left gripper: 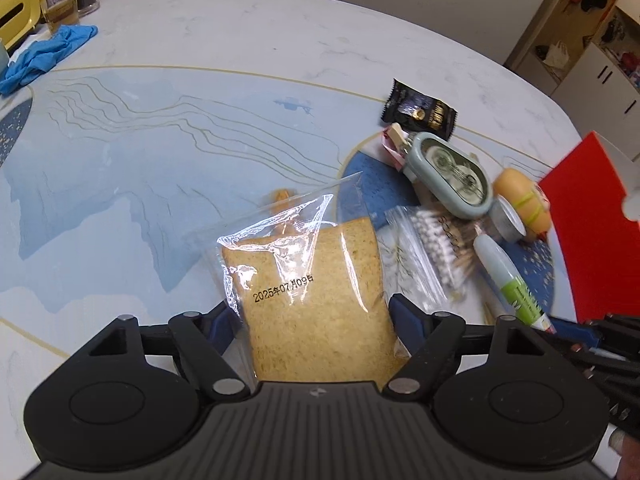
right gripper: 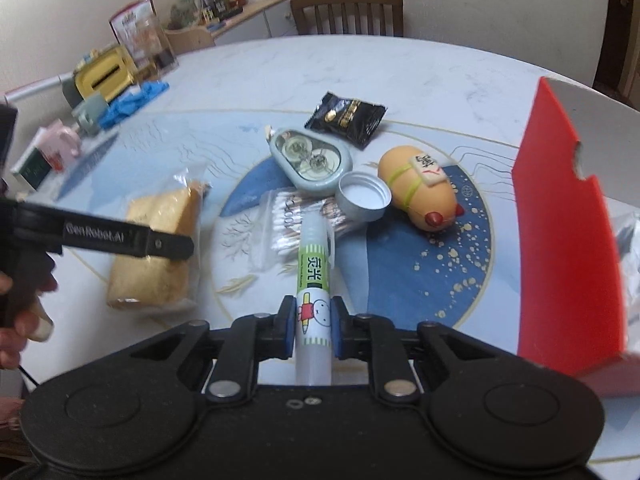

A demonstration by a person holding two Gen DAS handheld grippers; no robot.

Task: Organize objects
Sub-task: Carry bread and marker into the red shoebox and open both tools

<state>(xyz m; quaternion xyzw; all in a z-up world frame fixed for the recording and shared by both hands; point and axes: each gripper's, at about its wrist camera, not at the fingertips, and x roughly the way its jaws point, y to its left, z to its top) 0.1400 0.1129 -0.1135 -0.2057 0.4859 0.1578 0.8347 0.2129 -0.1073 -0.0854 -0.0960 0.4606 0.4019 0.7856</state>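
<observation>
Nearest the right wrist camera, a glue tube (right gripper: 313, 312) is pinched between the pads of the right gripper (right gripper: 313, 326), its capped end pointing forward over a bag of cotton swabs (right gripper: 280, 220). Just beyond lie a metal cap (right gripper: 363, 196), a grey tape dispenser (right gripper: 310, 160), a hot-dog toy (right gripper: 416, 190) and a black snack packet (right gripper: 346, 118). A red box (right gripper: 568, 220) is seen to the right of the fingers.

In the left wrist view, bagged bread (left gripper: 316, 300) is bracketed by the left gripper (left gripper: 314, 322); whether the pads actually press it cannot be told.

Risks, as judged: the smooth tube may slip or swing if tilted, and its tip may drag the swab bag. The loose bread wrapper may slide free, or the slice be crushed by a firm squeeze.
</observation>
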